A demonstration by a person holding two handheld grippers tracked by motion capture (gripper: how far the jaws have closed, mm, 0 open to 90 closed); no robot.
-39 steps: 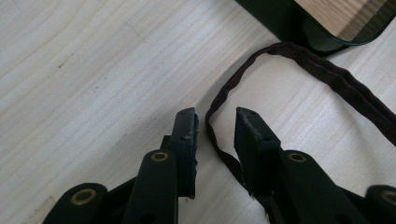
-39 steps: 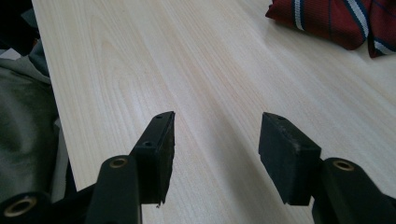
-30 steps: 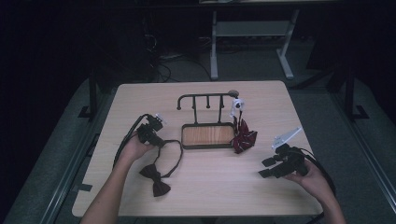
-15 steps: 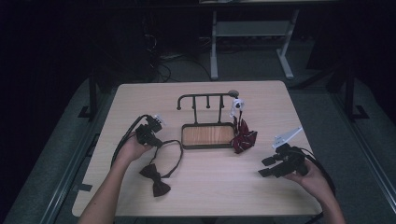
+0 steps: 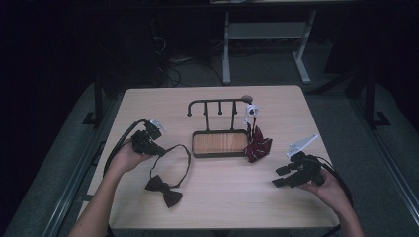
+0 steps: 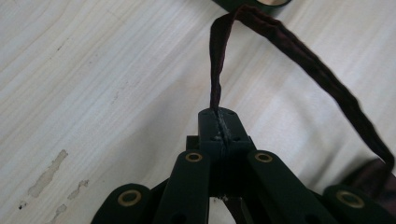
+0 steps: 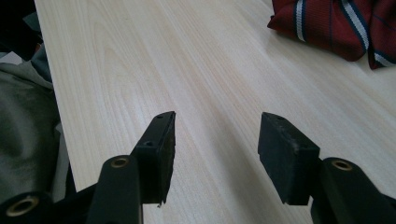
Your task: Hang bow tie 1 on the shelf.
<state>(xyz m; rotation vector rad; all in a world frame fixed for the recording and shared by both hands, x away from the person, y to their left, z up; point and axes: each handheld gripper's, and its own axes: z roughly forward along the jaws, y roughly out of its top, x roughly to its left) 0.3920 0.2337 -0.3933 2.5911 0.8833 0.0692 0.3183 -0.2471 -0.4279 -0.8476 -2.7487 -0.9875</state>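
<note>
A dark bow tie (image 5: 163, 189) lies on the table's left front, its strap (image 5: 184, 160) looping up toward the left. My left gripper (image 5: 157, 148) is shut on that strap (image 6: 215, 74), which rises from the closed jaws. A red striped bow tie (image 5: 257, 146) hangs from a white clip (image 5: 252, 112) on the black rack (image 5: 217, 103) and rests by the rack's wooden tray (image 5: 220, 143). My right gripper (image 5: 280, 176) stands open above bare table at the right front, with nothing between its fingers (image 7: 288, 156). The red striped tie (image 7: 341, 25) lies well ahead of it.
The rack stands mid-table, with several pegs on its bar. Cables trail from both grippers off the table's sides. A desk frame (image 5: 267, 34) stands on the floor beyond the table's far edge.
My left gripper has drawn slightly left and toward the table's left edge with the strap, stretching the loop. The right gripper has stayed put.
</note>
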